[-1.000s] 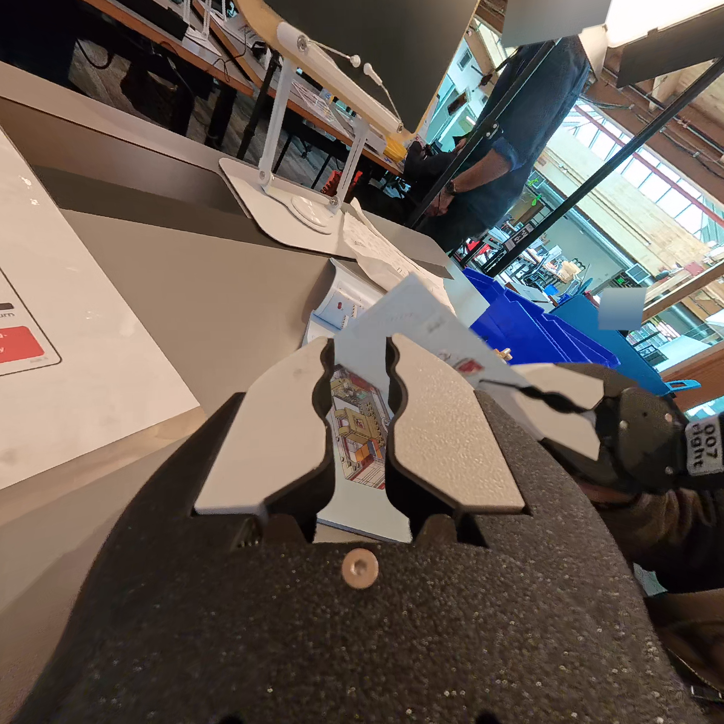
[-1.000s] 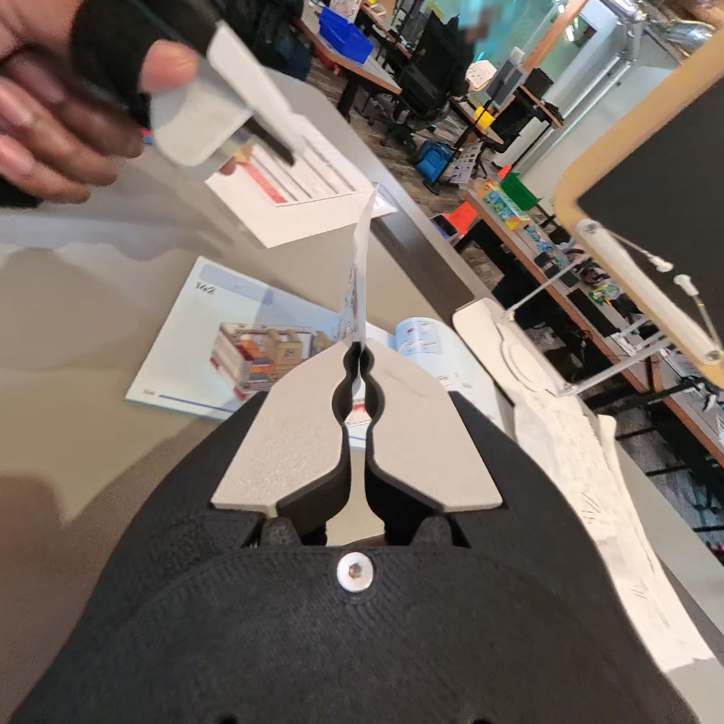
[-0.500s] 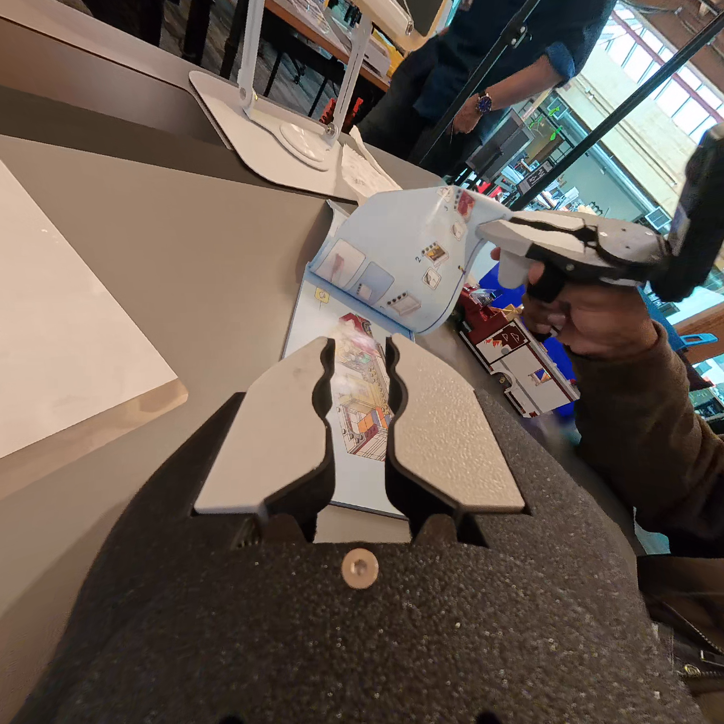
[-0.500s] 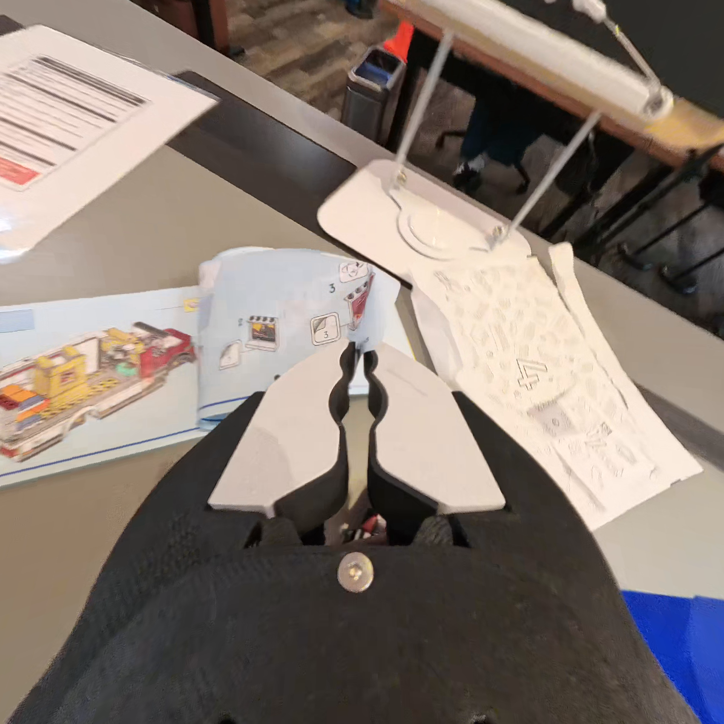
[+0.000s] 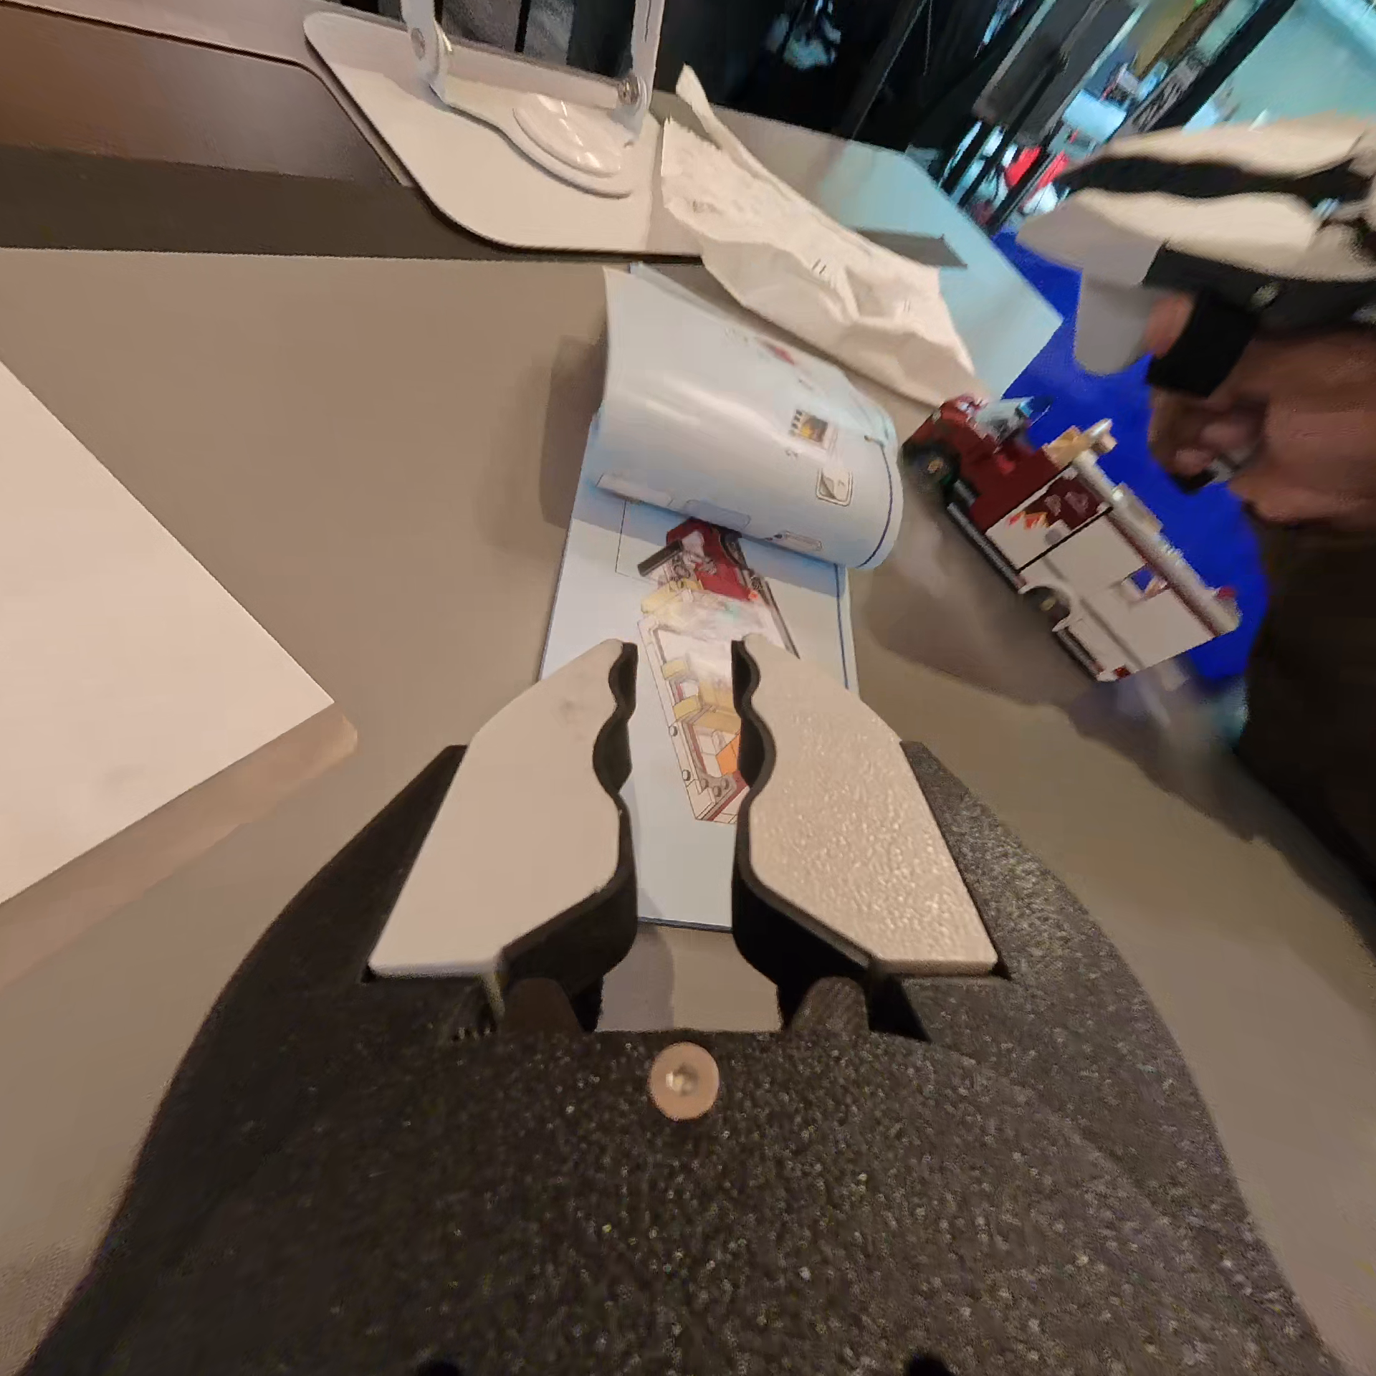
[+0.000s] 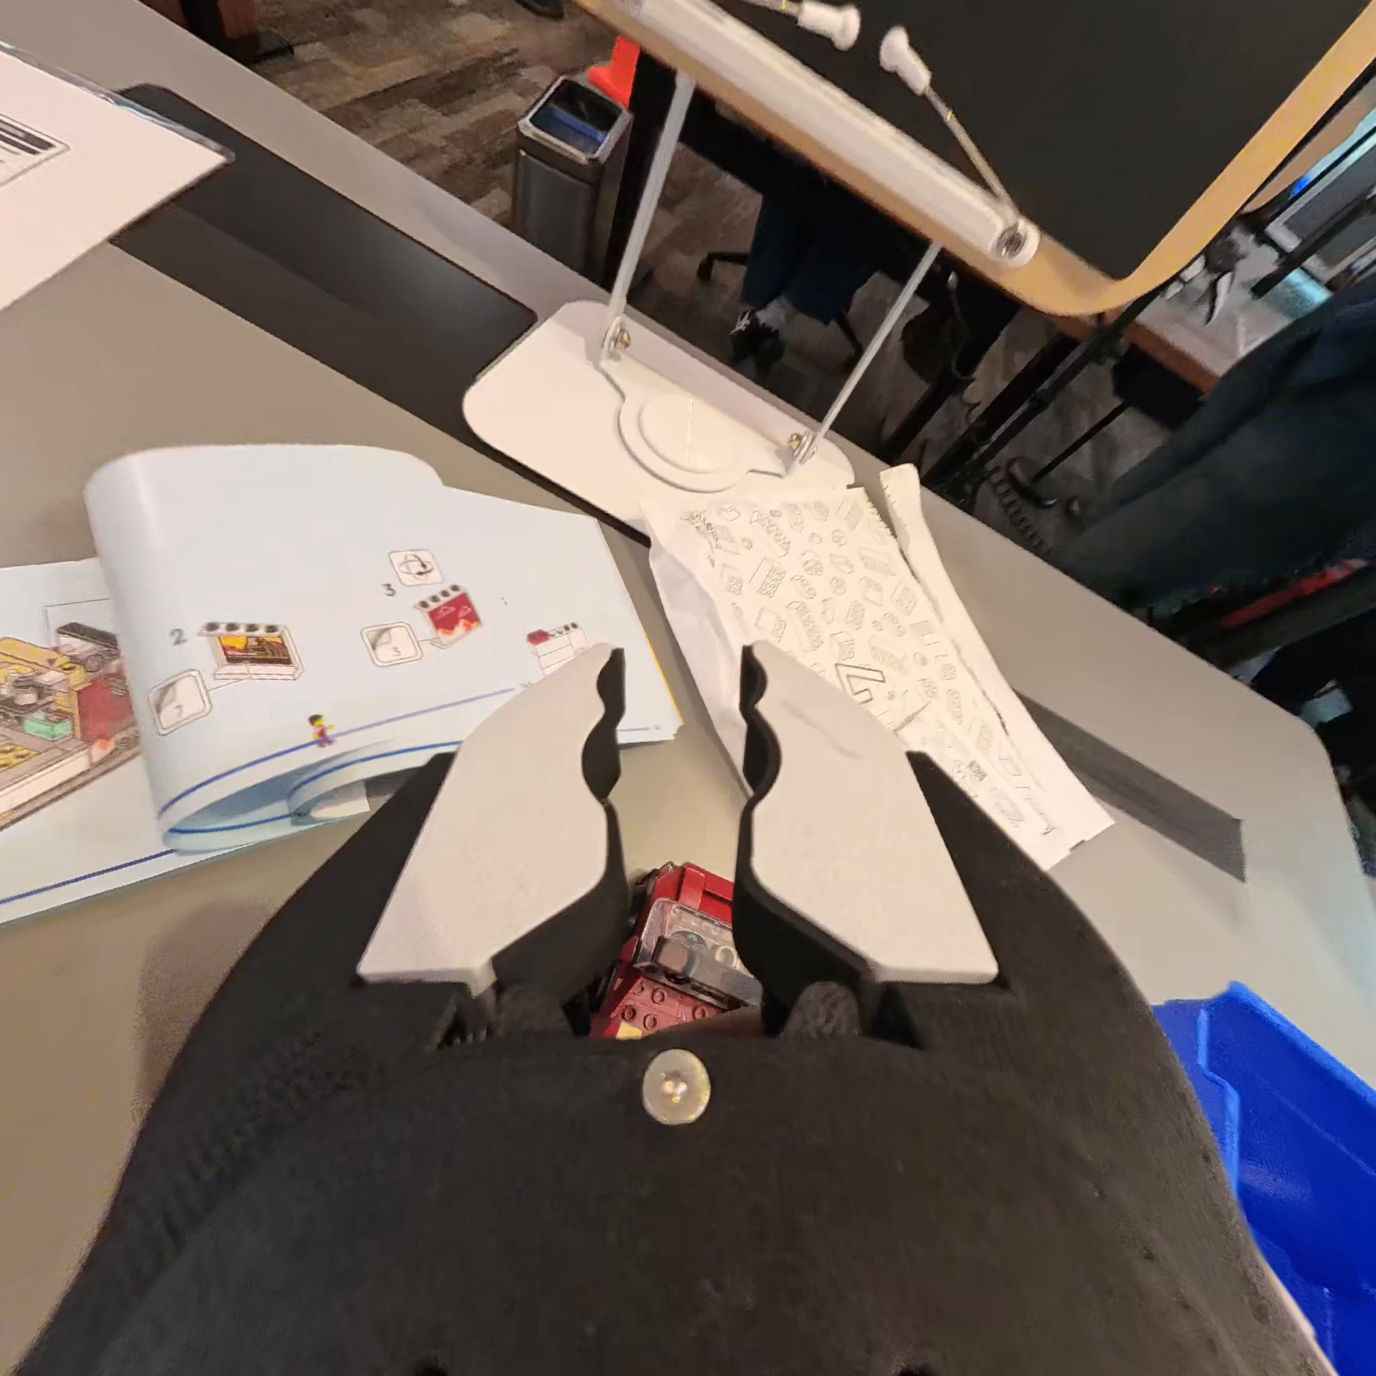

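your left gripper (image 5: 685,655) had its jaws parted with nothing between the pads, poised over the near page of the open instruction booklet (image 5: 700,744), which lay flat on the grey table (image 5: 372,447) straight ahead of the fingertips. just beyond them a booklet page (image 5: 744,462) curled over in a loop. ahead and to the right of those jaws stood the red and white toy fire truck (image 5: 1065,536), and beyond the booklet a crumpled white printed paper (image 5: 804,275) lay beside the white stand base (image 5: 506,164). your right gripper (image 6: 681,655) also stood open, its pads gripping nothing; the truck's red cab (image 6: 681,946) showed low between the finger roots, the booklet (image 6: 335,596) lay to the left of the jaws, the printed paper (image 6: 856,618) ahead and right, and a blue bin (image 6: 1303,1117) far right.
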### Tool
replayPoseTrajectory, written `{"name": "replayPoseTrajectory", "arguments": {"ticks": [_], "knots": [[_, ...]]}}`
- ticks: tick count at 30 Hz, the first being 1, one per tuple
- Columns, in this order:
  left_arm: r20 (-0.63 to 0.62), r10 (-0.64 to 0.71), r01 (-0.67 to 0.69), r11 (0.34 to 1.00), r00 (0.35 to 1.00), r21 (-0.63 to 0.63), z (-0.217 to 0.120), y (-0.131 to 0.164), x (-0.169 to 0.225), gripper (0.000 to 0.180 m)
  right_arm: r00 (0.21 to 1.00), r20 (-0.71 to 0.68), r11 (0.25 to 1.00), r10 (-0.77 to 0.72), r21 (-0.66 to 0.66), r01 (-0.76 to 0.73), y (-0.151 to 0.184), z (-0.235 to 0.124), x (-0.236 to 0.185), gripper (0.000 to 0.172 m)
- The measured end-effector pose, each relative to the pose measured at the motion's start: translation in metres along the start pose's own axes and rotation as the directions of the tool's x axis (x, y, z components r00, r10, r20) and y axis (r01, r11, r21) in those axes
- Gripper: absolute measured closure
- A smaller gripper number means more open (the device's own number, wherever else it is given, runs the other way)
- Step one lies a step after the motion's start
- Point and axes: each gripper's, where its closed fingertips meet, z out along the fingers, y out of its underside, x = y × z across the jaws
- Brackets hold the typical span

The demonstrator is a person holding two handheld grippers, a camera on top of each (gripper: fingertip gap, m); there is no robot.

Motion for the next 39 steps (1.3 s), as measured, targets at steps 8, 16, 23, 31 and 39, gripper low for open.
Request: {"name": "replayPoseTrajectory", "arguments": {"ticks": [8,16,23,31,39], "knots": [[0.135,0.29,-0.273,0.953,0.947,-0.133,0.017,0.014,0.008,0.156,0.976,0.117,0.971,-0.183,0.179,0.161,-0.01,-0.062,-0.081,0.143],[0.209,0.535,-0.489,0.84,0.819,-0.234,0.033,0.016,0.016,0.158,0.81,0.407,0.904,-0.422,0.253,0.343,0.079,-0.129,-0.213,0.144],[0.293,0.619,-0.502,0.774,0.729,-0.386,0.053,0.006,0.001,0.158,0.783,0.419,0.886,-0.46,0.266,0.379,0.102,-0.128,-0.212,0.144],[0.305,0.581,-0.473,0.803,0.754,-0.362,0.094,-0.027,0.005,0.158,0.791,0.366,0.868,-0.49,0.284,0.407,0.105,-0.124,-0.197,0.144],[0.284,0.571,-0.466,0.808,0.77,-0.361,0.11,-0.025,0.011,0.158,0.776,0.345,0.846,-0.528,0.299,0.442,0.106,-0.125,-0.2,0.144]]}}
